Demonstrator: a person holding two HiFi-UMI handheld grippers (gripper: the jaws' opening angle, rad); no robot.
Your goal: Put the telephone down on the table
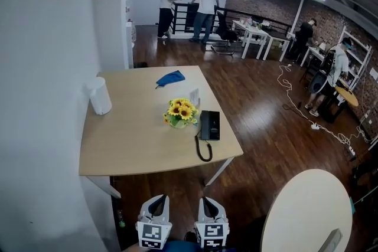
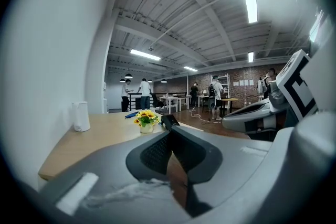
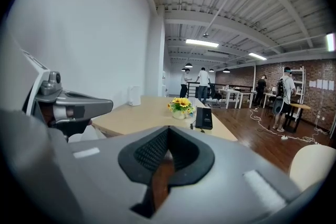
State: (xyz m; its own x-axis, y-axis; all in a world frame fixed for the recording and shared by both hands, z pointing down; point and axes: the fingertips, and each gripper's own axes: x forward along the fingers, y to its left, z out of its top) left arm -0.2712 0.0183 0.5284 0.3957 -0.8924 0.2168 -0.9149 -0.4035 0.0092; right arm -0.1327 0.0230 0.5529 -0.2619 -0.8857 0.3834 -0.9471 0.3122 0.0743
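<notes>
- lying flat on the worktop (image 1: 118, 150) in the head view, the telephone (image 1: 209, 125) sits just beside the sunflowers (image 1: 181, 112).
- left gripper view: the left gripper (image 2: 170, 135) has its jaws clenched together, empty.
- right gripper view: the right gripper (image 3: 168, 132) has its jaws clenched on nothing, well apart from the telephone.
</notes>
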